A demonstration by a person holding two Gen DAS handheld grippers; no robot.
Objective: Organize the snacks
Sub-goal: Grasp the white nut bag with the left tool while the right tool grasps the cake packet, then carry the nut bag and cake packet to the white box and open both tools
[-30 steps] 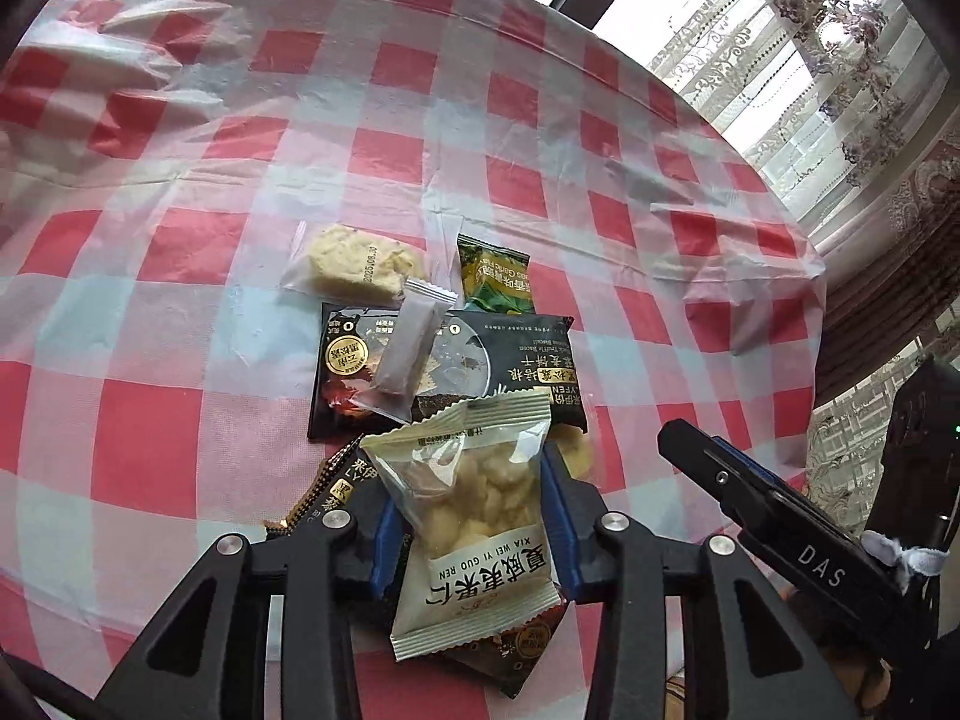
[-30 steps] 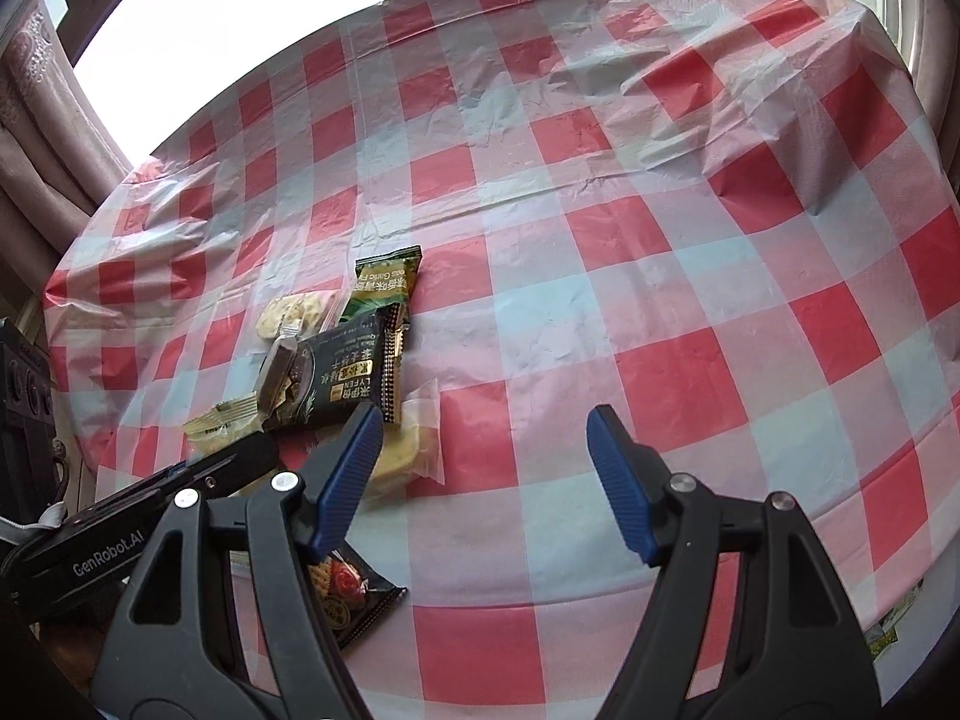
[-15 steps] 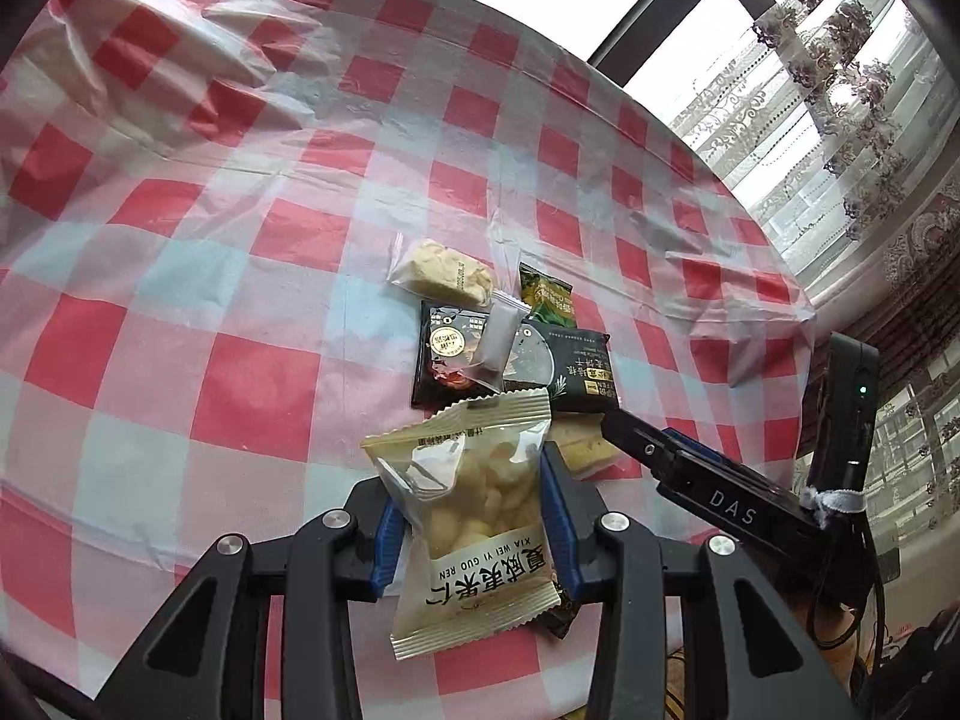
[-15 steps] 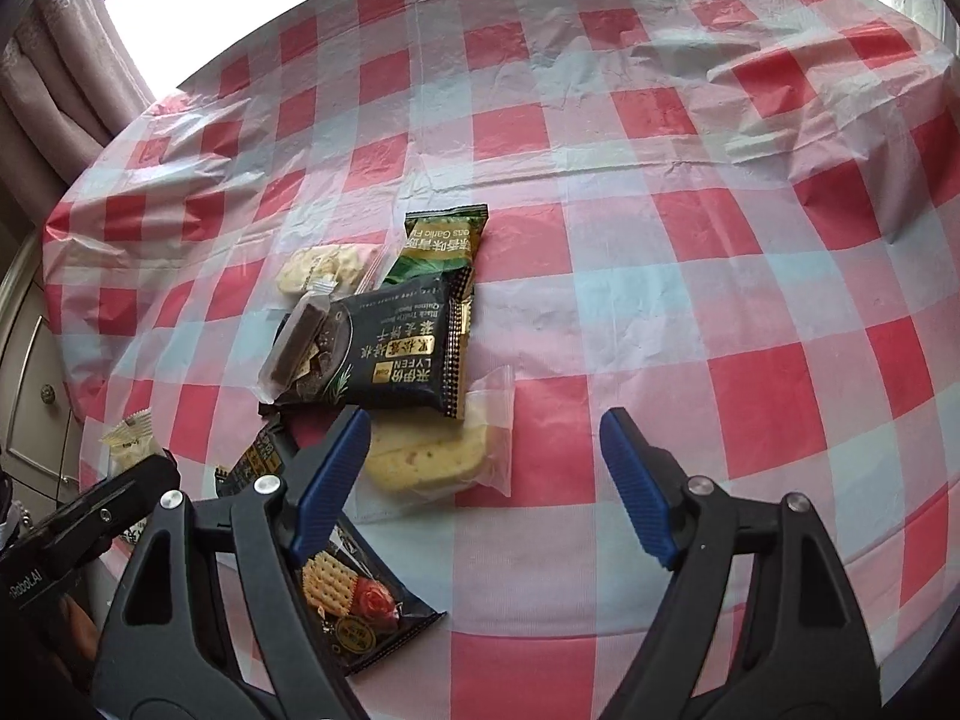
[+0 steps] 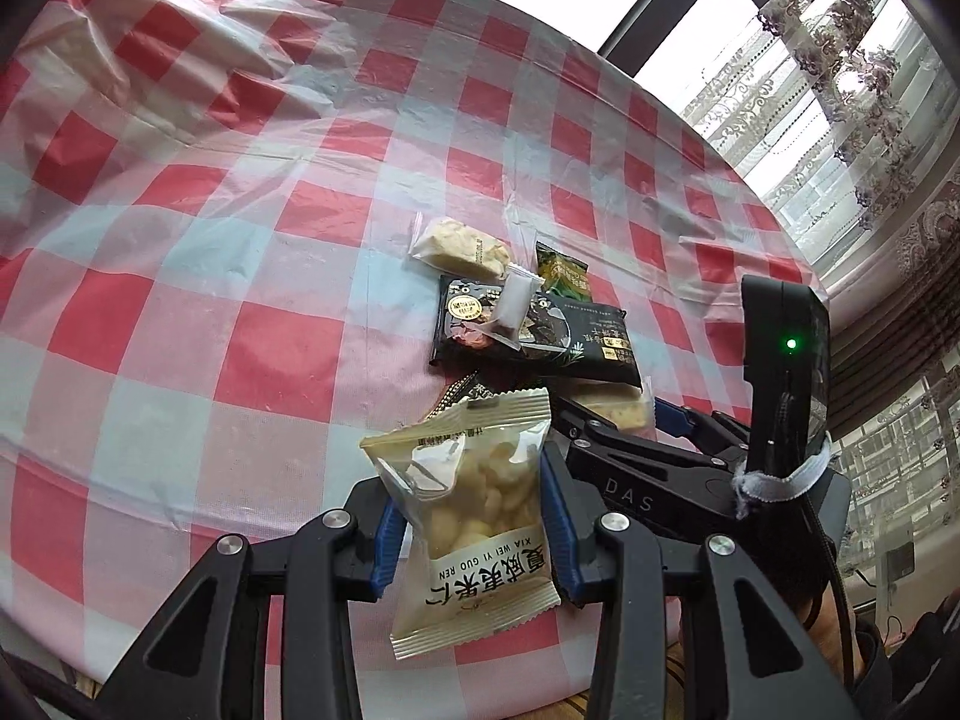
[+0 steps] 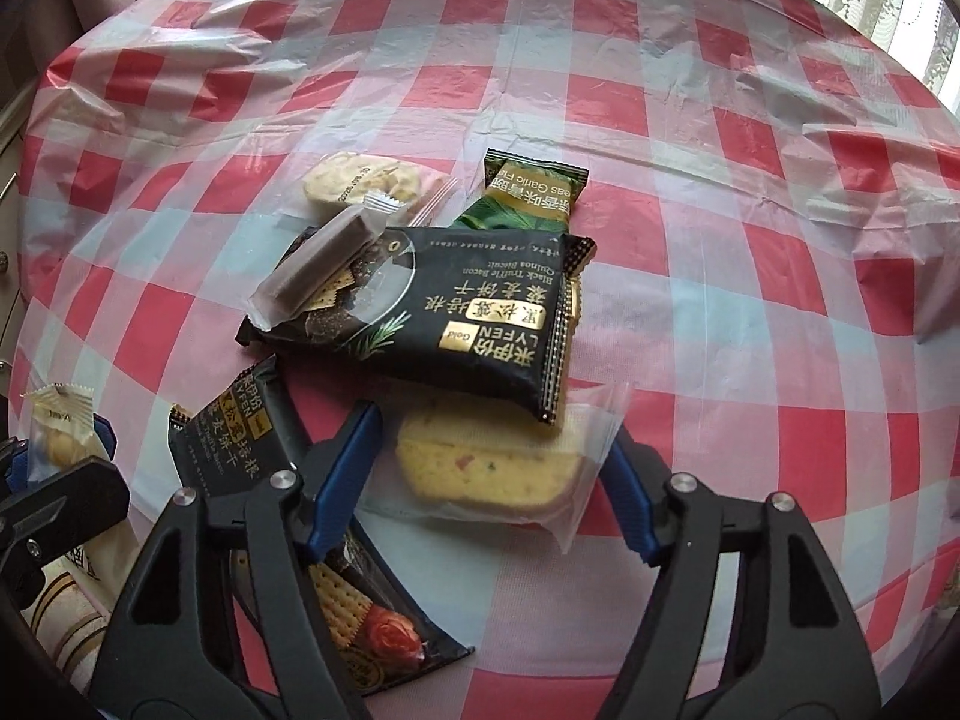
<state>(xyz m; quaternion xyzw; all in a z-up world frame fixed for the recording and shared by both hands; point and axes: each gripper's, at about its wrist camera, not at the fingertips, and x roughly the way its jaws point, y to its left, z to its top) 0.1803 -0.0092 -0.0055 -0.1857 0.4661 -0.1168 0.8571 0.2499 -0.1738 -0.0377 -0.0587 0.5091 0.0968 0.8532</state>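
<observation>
Left gripper (image 5: 471,534): blue pads pressed on both sides of a cream packet of nuts (image 5: 474,516), glossy film, clear window showing pale lumps, crimped ends; held above the near table edge. Same grip a second ago, no change in width.

Right gripper (image 6: 489,483): jaws part open, straddling a clear-wrapped cake slice (image 6: 489,465) that lies flat on the table; pads beside the wrapper, not pressing the cake. Jaws have just been closing. A second ago this gripper stood over bare cloth to the side of the pile; it has since come in low over the slice.

Right view alone shows: a black cracker packet (image 6: 288,510) under the left finger, with printed crackers and a tomato; lettering on the long black biscuit packet (image 6: 444,318) overlapping the cake's far edge. Left view alone shows the right gripper's body from the side, a green light on it, and window curtains (image 5: 840,60) beyond the table.

Farther: a slim frosted sachet (image 6: 327,261) with a dark bar, lying tilted on the black packet; a green packet (image 6: 531,192) partly under it; a clear bag with a round pale cracker (image 6: 360,180) behind.

Table (image 6: 720,330): round, covered in crinkled plastic cloth, red-and-white check, shiny.
</observation>
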